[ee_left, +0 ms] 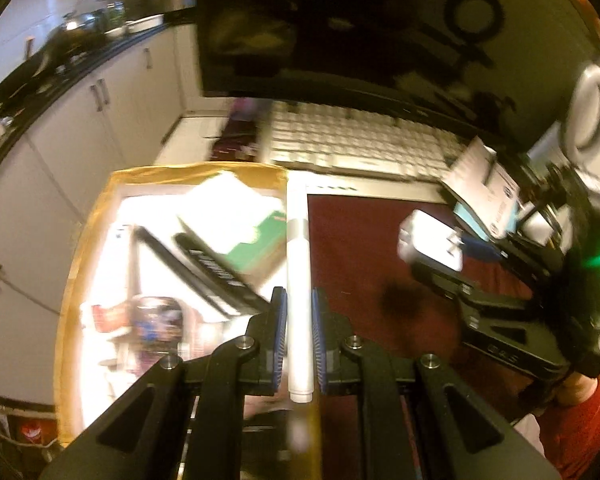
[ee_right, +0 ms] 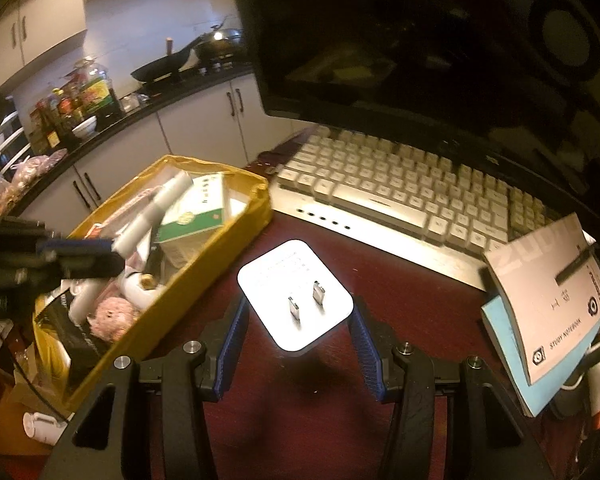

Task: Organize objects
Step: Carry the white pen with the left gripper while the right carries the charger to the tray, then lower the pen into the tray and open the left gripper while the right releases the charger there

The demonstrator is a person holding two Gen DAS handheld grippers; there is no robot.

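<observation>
My left gripper (ee_left: pixel 299 300) is shut on a long white marker (ee_left: pixel 299 264), which points forward along the right rim of the yellow storage box (ee_left: pixel 196 170). In the right wrist view that gripper (ee_right: pixel 112 252) holds the marker (ee_right: pixel 156 208) above the box (ee_right: pixel 236 232). The box holds a green-and-white carton (ee_right: pixel 198 210), a black case and small items. My right gripper (ee_right: pixel 299 312) is shut on a white plug charger (ee_right: pixel 276 276), prongs up, lifted over the dark red table (ee_right: pixel 300 400). The left wrist view shows this gripper (ee_left: pixel 432 258) with the charger (ee_left: pixel 424 236) to the right of the box.
A white keyboard (ee_right: pixel 400 192) lies behind the charger under a dark monitor (ee_right: pixel 380 40). Notebooks (ee_right: pixel 548 300) are stacked at the right. A kitchen counter (ee_right: pixel 148 116) with bottles and pans runs behind the box. A hand in a red sleeve (ee_left: pixel 580 404) grips the right tool.
</observation>
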